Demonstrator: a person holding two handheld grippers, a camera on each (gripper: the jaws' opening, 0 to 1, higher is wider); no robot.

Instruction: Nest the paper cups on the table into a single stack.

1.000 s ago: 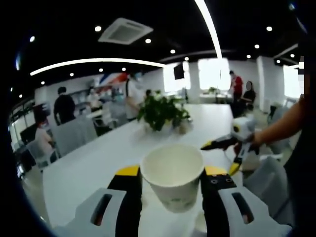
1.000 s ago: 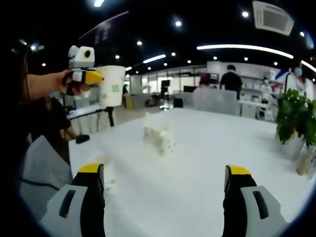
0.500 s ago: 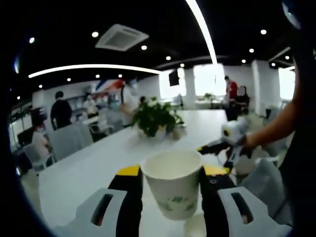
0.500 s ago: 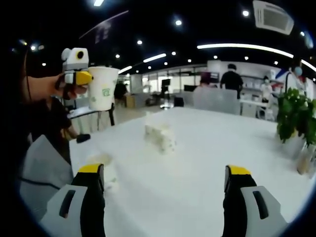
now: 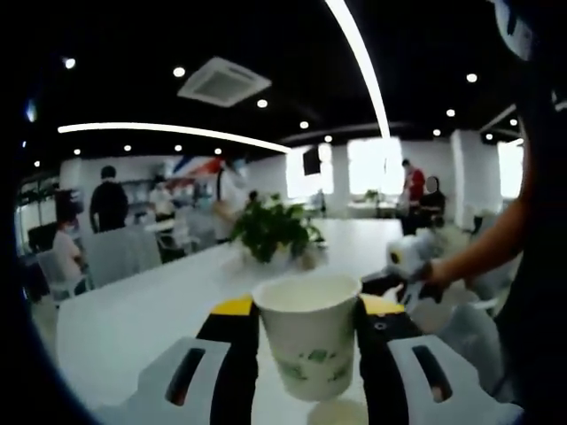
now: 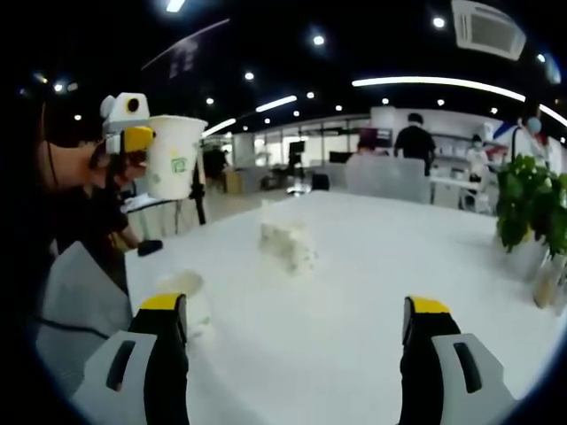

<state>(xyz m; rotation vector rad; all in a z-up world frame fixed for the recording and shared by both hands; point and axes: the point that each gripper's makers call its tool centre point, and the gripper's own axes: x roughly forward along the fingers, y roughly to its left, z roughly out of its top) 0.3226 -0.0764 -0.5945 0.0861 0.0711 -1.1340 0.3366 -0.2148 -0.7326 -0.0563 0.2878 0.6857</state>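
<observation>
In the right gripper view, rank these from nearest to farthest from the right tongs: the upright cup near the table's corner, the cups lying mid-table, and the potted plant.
1. Upright cup: nearest, beside the right tongs' left jaw.
2. Cups lying on their sides: mid-table, ahead.
3. Potted plant: farthest, at the right edge of the table.

Bright ceiling strips and spotlights, window glare, soft blur throughout, perhaps motion, curved fisheye edges

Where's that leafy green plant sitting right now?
The plant stands on the white table at the right edge of the right gripper view, beyond the paper cups.
</observation>
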